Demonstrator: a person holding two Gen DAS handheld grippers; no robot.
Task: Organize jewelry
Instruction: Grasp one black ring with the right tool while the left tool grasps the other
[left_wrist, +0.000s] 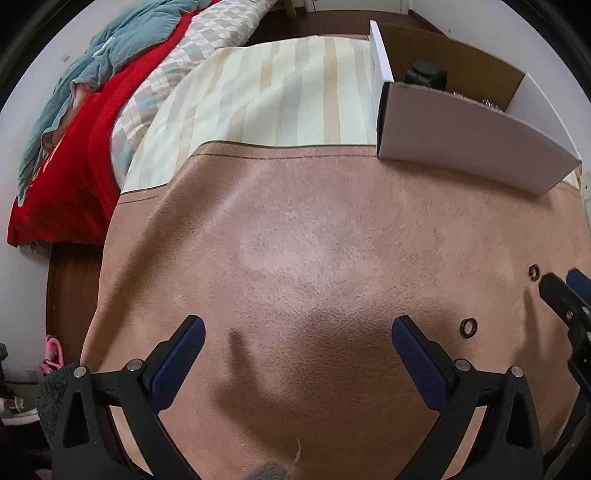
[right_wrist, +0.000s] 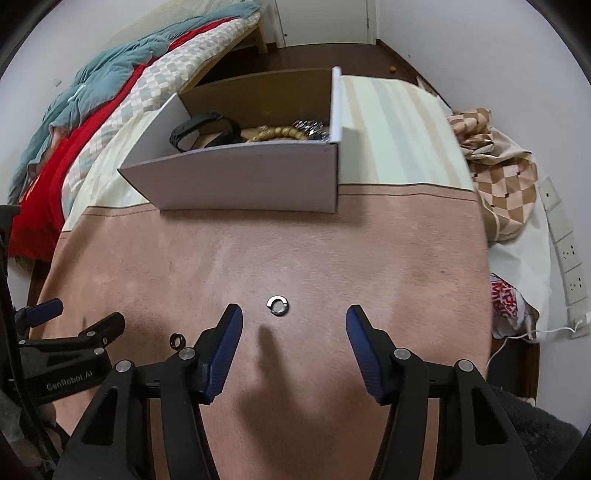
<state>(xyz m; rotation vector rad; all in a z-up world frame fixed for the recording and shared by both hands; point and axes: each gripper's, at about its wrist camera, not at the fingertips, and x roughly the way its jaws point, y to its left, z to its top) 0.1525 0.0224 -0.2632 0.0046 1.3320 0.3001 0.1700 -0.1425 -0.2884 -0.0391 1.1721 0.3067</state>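
Two small rings lie on the pink cloth. A silver open ring (right_wrist: 278, 306) sits just ahead of my right gripper (right_wrist: 294, 314), which is open and empty. A dark ring (right_wrist: 176, 340) lies to its left. The left wrist view shows one ring (left_wrist: 468, 328) near and another ring (left_wrist: 533, 272) farther right. My left gripper (left_wrist: 298, 328) is open and empty over bare cloth. A white cardboard box (right_wrist: 240, 181) at the back holds a black band (right_wrist: 207, 129), wooden beads (right_wrist: 280, 133) and a metal bracelet (right_wrist: 312, 127).
The pink cloth (left_wrist: 295, 229) covers a table with a striped cloth (left_wrist: 280, 96) behind. The box also shows in the left wrist view (left_wrist: 472, 144). Bedding (left_wrist: 74, 140) lies to the left. Patterned fabric (right_wrist: 498, 173) and a power strip (right_wrist: 565, 251) lie to the right.
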